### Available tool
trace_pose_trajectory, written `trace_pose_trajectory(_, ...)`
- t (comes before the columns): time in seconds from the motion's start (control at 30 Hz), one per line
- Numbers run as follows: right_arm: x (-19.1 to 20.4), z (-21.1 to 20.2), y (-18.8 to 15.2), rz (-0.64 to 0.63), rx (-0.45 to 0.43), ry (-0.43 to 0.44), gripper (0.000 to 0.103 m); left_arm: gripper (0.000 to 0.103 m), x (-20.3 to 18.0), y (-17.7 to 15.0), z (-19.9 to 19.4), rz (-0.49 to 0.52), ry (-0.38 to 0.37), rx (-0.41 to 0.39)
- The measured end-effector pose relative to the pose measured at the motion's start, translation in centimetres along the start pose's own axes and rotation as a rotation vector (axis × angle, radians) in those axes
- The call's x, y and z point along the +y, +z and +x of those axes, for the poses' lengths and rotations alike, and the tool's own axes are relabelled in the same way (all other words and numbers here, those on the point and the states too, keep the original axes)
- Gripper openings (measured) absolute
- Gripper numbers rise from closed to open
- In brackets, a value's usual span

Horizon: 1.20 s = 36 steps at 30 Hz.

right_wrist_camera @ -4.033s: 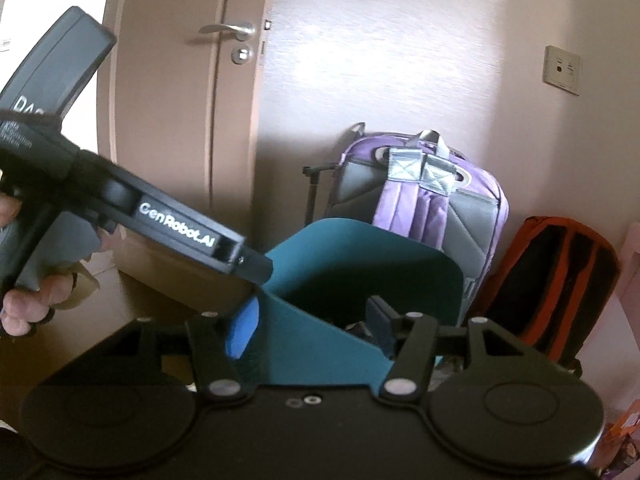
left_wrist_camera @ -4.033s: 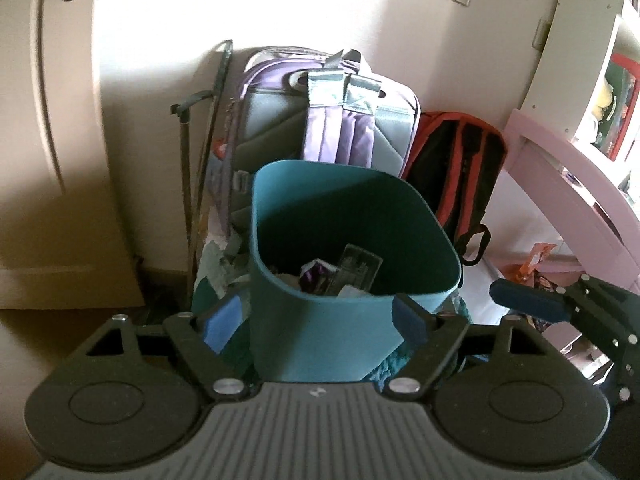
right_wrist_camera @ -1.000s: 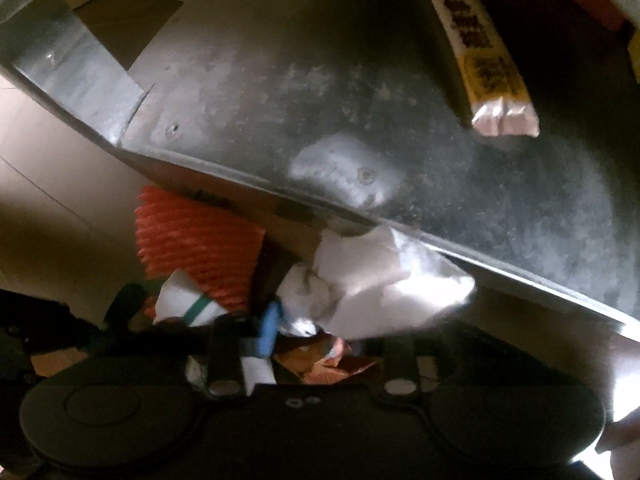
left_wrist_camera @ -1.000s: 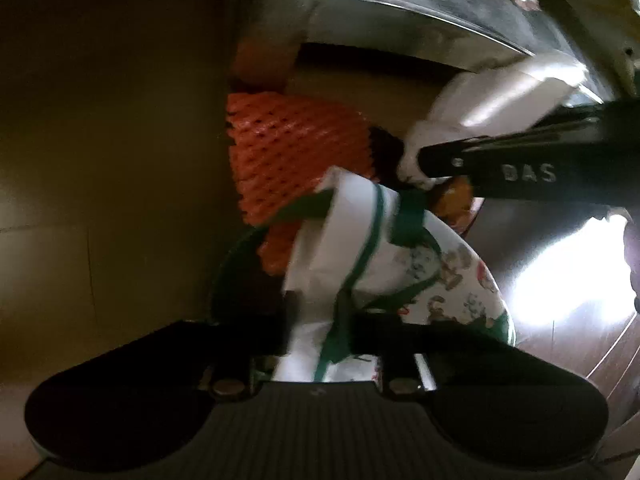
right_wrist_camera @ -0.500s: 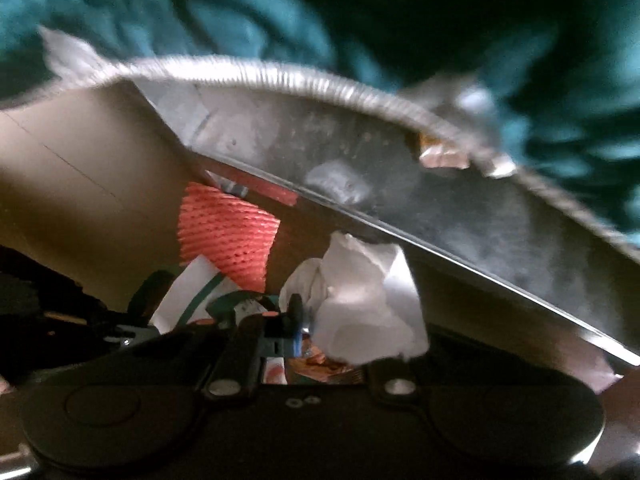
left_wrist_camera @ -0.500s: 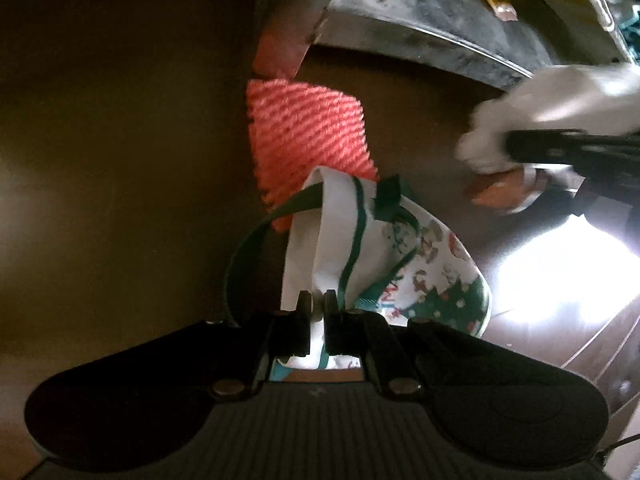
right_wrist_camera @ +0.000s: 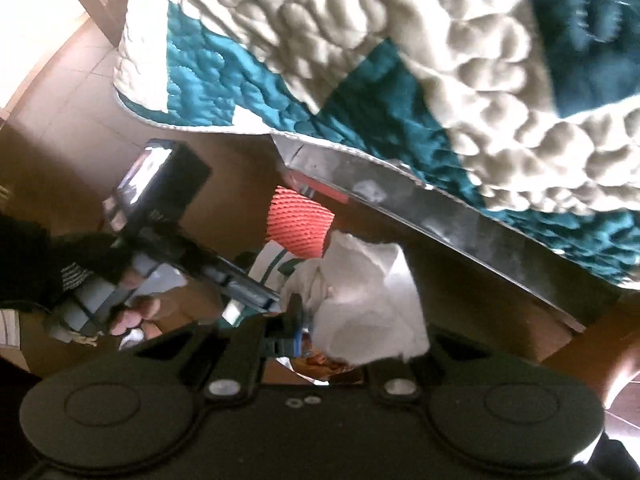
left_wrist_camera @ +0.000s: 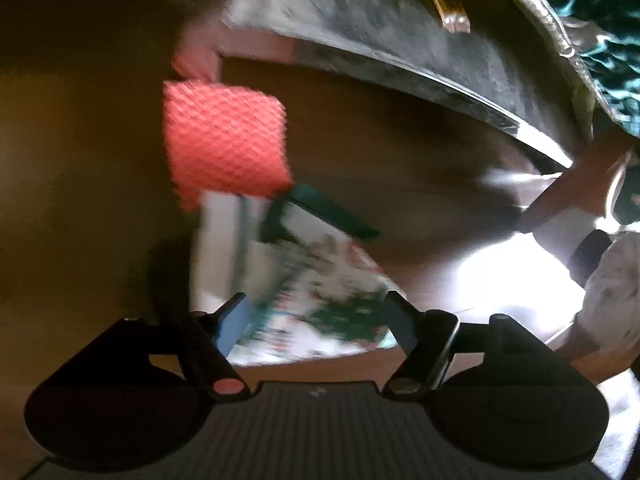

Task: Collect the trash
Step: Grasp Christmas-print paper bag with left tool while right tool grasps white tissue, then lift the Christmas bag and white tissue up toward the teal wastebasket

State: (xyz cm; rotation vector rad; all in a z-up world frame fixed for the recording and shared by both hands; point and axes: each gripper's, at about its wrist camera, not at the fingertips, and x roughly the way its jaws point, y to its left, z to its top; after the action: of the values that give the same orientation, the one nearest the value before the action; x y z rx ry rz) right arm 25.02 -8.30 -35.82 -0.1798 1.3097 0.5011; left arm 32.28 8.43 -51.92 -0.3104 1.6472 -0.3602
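Jaws of left gripper (left_wrist_camera: 316,320) spread wide, nothing held; printed paper bag (left_wrist_camera: 304,280) on floor between and just ahead. Right gripper (right_wrist_camera: 340,336) jaws closed on crumpled tissue (right_wrist_camera: 368,300). Bag judged light, limp, crushable; green handle (left_wrist_camera: 320,216) judged best hold.

floor (left_wrist_camera: 80,184): brown, dim | on it: red mesh sleeve (left_wrist_camera: 226,144), printed paper bag (left_wrist_camera: 304,280) beside it | metal bed frame (left_wrist_camera: 400,48) above
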Motion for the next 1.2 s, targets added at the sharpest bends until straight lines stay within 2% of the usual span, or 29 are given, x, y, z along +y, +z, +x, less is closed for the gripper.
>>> trace_pose_trajectory(0.1, -1.7, 0.2, -0.1, 0.007, -0.002, -0.044, 0.009, 0.074, -1.5, 0.5, 1.7, -0.099, 0.102, 0.018)
trace_pose_trajectory(0.3, -4.9, 0.5, -0.9, 0.126, 0.042, -0.070, 0.009, 0.074, -2.5, 1.1, 5.5, -0.338, 0.182, 0.025)
trace_pose_trajectory(0.4, -5.6, 0.5, -0.7, 0.170, 0.042, -0.055, 0.009, 0.074, -3.7, 1.0, 7.2, -0.410, 0.200, 0.034)
trace_pose_trajectory(0.6, -5.8, 0.6, -0.5, 0.201, 0.056, -0.036, 0.009, 0.071, -5.3, 0.9, 9.9, -0.407, 0.280, 0.061)
trace_pose_trajectory(0.63, -5.8, 0.6, -0.5, 0.216, 0.059, -0.027, 0.009, 0.068, -5.1, 0.9, 10.1, -0.411, 0.288, 0.064)
trace_pose_trajectory(0.7, -6.2, 0.4, -0.2, 0.261, 0.061, -0.003, 0.009, 0.053, -4.6, 0.7, 10.7, -0.415, 0.307, 0.079)
trace_pose_trajectory(0.73, -6.3, 0.4, -0.2, 0.272, 0.061, 0.001, 0.009, 0.049, -4.4, 0.6, 10.9, -0.413, 0.313, 0.087)
trace_pose_trajectory(0.83, -6.4, 0.4, 0.1, 0.293, 0.053, 0.005, 0.009, 0.039, -3.5, 0.3, 10.8, -0.408, 0.299, 0.085)
trace_pose_trajectory(0.9, -6.4, 0.6, 0.2, 0.292, 0.050, -0.003, 0.009, 0.025, -3.3, 0.0, 10.7, -0.391, 0.290, 0.083)
trace_pose_trajectory(0.97, -6.4, 0.6, 0.4, 0.299, 0.050, -0.009, 0.009, 0.016, -3.0, -0.4, 10.2, -0.372, 0.285, 0.081)
trace_pose_trajectory(1.07, -6.2, 0.9, 0.5, 0.296, 0.048, -0.026, 0.009, 0.010, -3.1, -1.1, 9.9, -0.352, 0.282, 0.085)
trace_pose_trajectory(1.2, -6.1, 1.0, 0.8, 0.302, 0.037, -0.047, 0.009, 0.009, -2.7, -2.2, 8.0, -0.311, 0.297, 0.091)
